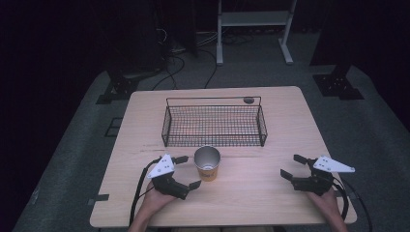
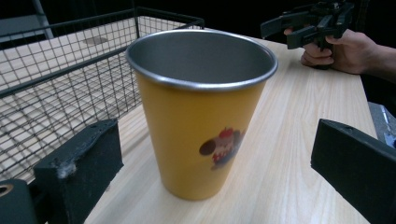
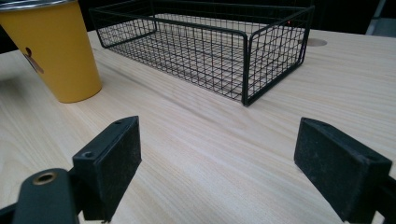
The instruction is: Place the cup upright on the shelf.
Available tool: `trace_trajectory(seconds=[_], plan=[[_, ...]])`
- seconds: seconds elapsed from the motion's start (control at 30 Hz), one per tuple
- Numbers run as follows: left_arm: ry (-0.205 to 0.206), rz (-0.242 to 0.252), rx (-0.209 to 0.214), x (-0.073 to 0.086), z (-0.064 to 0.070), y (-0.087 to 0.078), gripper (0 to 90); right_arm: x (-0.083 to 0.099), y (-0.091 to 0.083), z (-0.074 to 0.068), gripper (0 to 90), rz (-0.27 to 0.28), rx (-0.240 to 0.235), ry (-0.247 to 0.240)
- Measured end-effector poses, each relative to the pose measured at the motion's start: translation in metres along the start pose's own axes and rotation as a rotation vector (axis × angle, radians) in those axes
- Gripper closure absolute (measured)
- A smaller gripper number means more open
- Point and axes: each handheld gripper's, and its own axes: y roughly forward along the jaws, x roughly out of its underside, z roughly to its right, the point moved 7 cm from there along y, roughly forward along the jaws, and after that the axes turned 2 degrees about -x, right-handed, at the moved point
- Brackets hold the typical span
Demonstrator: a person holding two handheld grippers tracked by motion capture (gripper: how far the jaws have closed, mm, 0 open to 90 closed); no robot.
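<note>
A yellow metal cup (image 1: 207,164) with a cartoon print stands upright on the wooden table (image 1: 251,198), just in front of a black wire basket (image 1: 214,123). My left gripper (image 1: 189,171) is open beside the cup's left side, its jaws pointing at it. In the left gripper view the cup (image 2: 201,116) stands between and just beyond the spread jaws of the left gripper (image 2: 217,163), untouched. My right gripper (image 1: 291,166) rests open at the table's right with nothing between its jaws. The right gripper view has the right gripper (image 3: 226,163) over bare wood, the cup (image 3: 56,51) far left.
The basket (image 3: 210,42) is empty and lies lengthwise across the table's middle. A round cable hole (image 1: 248,100) sits behind it. The other hand and its gripper (image 2: 299,25) show far off in the left gripper view. A white frame (image 1: 254,19) and cables lie on the floor beyond.
</note>
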Motion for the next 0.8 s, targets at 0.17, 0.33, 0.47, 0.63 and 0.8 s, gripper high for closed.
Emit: trace_trajectory(seconds=[0.17,0.33,0.47,0.63,0.8], plan=[[0.004,-0.035,0.009,-0.001,0.002,0.012,1.0,0.0,0.0,0.0,13.8,0.0,-0.001,0.0],[0.01,-0.032,0.014,-0.009,0.002,0.02,1.0,0.0,0.0,0.0,13.8,0.0,-0.003,-0.001],[0.002,-0.027,0.016,-0.012,0.0,0.026,1.0,0.0,0.0,-0.001,13.8,-0.001,-0.003,-0.002],[-0.006,-0.03,0.017,-0.012,-0.001,0.031,1.0,0.0,0.0,-0.001,13.8,0.0,-0.004,-0.002],[-0.009,-0.023,0.013,-0.014,-0.002,0.037,1.0,0.0,0.0,-0.001,13.8,0.0,-0.004,-0.002]])
